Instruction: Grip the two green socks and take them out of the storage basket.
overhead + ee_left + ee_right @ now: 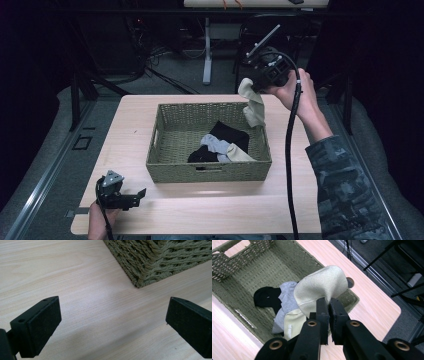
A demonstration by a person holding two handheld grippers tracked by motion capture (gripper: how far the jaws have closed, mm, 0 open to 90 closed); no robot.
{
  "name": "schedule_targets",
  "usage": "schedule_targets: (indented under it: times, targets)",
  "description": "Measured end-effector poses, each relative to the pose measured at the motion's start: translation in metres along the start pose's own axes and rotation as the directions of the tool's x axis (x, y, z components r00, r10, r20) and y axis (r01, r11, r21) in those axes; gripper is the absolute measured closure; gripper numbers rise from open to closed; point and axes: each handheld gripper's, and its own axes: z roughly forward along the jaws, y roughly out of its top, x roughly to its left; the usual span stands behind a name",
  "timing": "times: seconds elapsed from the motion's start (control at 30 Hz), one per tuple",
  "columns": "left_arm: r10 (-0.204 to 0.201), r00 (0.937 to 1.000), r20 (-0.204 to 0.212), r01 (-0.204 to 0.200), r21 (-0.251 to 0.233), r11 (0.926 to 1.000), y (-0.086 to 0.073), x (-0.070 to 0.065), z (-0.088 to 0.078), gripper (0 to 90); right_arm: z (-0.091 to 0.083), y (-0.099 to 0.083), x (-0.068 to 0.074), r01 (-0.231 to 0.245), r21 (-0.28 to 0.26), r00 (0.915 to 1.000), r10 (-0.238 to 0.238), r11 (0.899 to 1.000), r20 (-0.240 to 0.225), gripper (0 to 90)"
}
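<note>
A woven olive basket (175, 127) (234, 257) stands mid-table with a black sock (231, 134) (265, 297), a grey sock (216, 145) (285, 293) and a pale cream sock (241, 154) (292, 323) lying inside. My right gripper (252, 86) (329, 305) is raised above the basket's far right corner, shut on a beige sock (254, 107) (319, 286) that hangs down from its jaws. My left gripper (136, 196) (112, 320) rests near the table's front left, open with nothing between its jaws, facing a corner of the basket (150, 262).
The light wooden table (130, 115) has bare surface left of and in front of the basket. A grey floor, table legs and cables lie beyond the far edge. The right gripper's cable (289, 150) hangs down across the table's right side.
</note>
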Motion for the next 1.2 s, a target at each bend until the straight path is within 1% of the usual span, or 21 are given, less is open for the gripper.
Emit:
schedule_targets:
  times: [0.03,0.17,0.3,0.4,0.47,0.6,0.7,0.87,1.1,1.2]
  targets:
    - [0.0,1.0,0.0,0.0,-0.001,1.0,0.0,0.0,0.0,0.1,-0.002,-0.002,-0.003,0.002,0.004,1.0,-0.002,1.0,0.006,86.9]
    - [-0.006,1.0,-0.002,0.006,-0.004,1.0,0.0,0.0,0.0,0.1,-0.009,-0.01,-0.012,-0.027,-0.013,0.9996,0.027,1.0,0.012,86.9]
    - [-0.003,1.0,-0.002,0.003,-0.002,1.0,0.0,0.0,0.0,0.2,-0.014,-0.018,-0.021,-0.048,-0.011,0.9985,0.048,0.999,0.025,86.8]
    - [-0.002,1.0,-0.003,0.002,-0.002,1.0,0.0,0.0,0.001,0.1,-0.018,-0.026,-0.029,-0.065,-0.009,0.9968,0.065,0.998,0.046,86.8]
    - [-0.004,1.0,0.002,0.004,0.002,1.0,0.0,0.0,0.001,0.1,-0.019,-0.033,-0.034,-0.076,-0.005,0.9947,0.076,0.997,0.069,86.8]
    - [-0.001,1.0,0.0,0.001,0.003,1.0,0.0,0.0,0.001,0.1,-0.02,-0.045,-0.045,-0.101,0.008,0.9904,0.1,0.995,0.095,86.8]
    - [-0.003,1.0,0.001,0.003,0.009,1.0,0.001,0.0,0.001,0.1,-0.018,-0.055,-0.052,-0.12,0.021,0.9872,0.117,0.993,0.109,86.8]
    - [0.001,1.0,-0.002,-0.001,0.008,1.0,0.0,0.0,0.001,0.1,-0.01,-0.07,-0.062,-0.148,0.041,0.9831,0.142,0.988,0.116,86.7]
    - [0.004,1.0,-0.003,-0.004,0.012,0.9999,0.0,0.0,0.002,0.2,0.009,-0.091,-0.071,-0.187,0.069,0.9786,0.18,0.98,0.099,86.8]
    - [0.004,1.0,-0.004,-0.004,0.012,0.9999,0.0,0.0,0.002,0.2,0.017,-0.098,-0.074,-0.192,0.091,0.9783,0.184,0.977,0.096,86.7]
